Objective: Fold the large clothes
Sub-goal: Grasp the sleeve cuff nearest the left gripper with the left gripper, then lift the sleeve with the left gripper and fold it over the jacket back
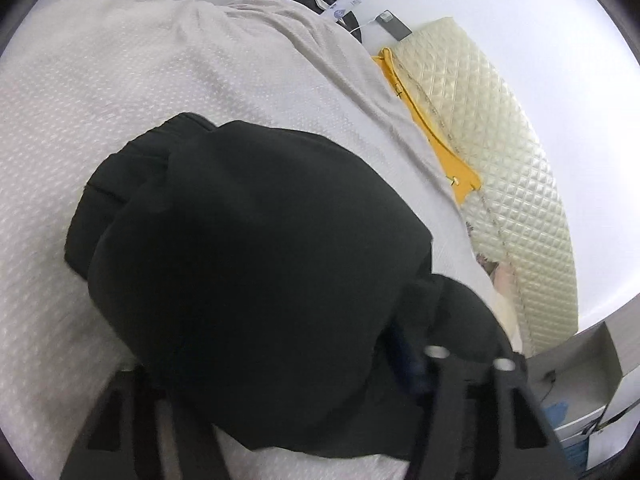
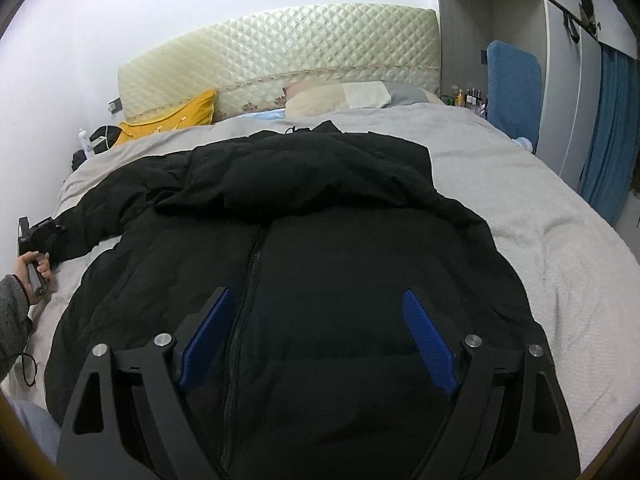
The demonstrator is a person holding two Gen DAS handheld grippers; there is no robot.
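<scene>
A large black puffer jacket (image 2: pixel 320 248) lies front up on the bed, zipper (image 2: pixel 250 272) running down its middle and hood toward the headboard. My right gripper (image 2: pixel 316 300) is open, hovering just above the jacket's lower body, blue pads (image 2: pixel 430 340) wide apart either side of the zipper area. My left gripper (image 2: pixel 40 236) is at the far left of the right wrist view, at the end of the jacket's left sleeve. In the left wrist view the sleeve (image 1: pixel 248 280) fills the frame and covers the fingers; the gripper (image 1: pixel 320 380) appears shut on the sleeve.
The bed has a grey textured cover (image 2: pixel 540 220). A quilted cream headboard (image 2: pixel 280 56), yellow cushion (image 2: pixel 176 116) and pillows (image 2: pixel 340 98) are at the far end. A blue chair (image 2: pixel 514 84) and curtain (image 2: pixel 612 128) stand right. A bottle (image 1: pixel 346 2) lies by the wall.
</scene>
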